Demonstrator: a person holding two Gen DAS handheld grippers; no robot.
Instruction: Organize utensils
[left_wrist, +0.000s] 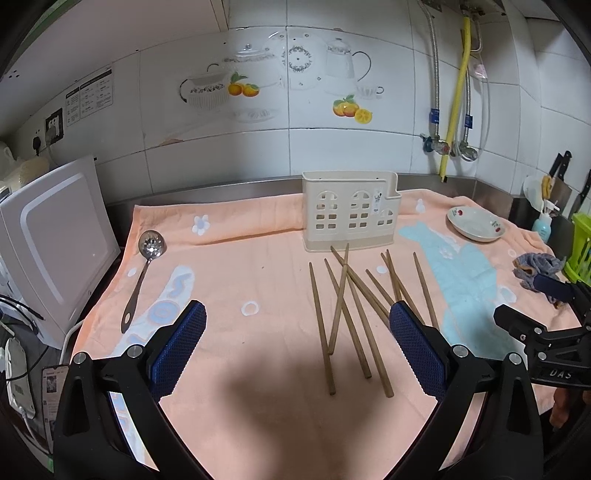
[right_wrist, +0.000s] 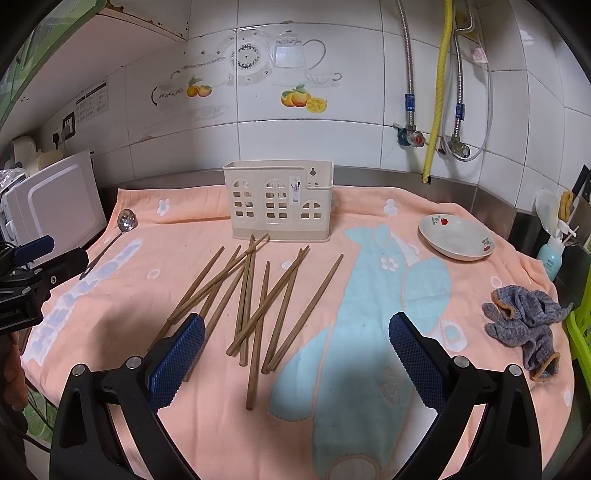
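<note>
Wooden chopsticks (right_wrist: 255, 295) lie scattered and crossed on the peach towel (right_wrist: 354, 424), directly ahead of the right gripper (right_wrist: 295, 354), long axes running mostly away toward the cream slotted holder (right_wrist: 277, 203). Right gripper is nearer; its jaws stand wide and empty. Left gripper (left_wrist: 297, 350) is likewise spread, holding nothing. A perforated steel spoon (left_wrist: 142, 273) lies far left.

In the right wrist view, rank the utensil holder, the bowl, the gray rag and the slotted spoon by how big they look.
1. Cream utensil holder
2. Gray rag and white bowl: they look about alike, and the rag is nearer the camera, so unranked
3. Slotted spoon, far off and partly hidden
</note>
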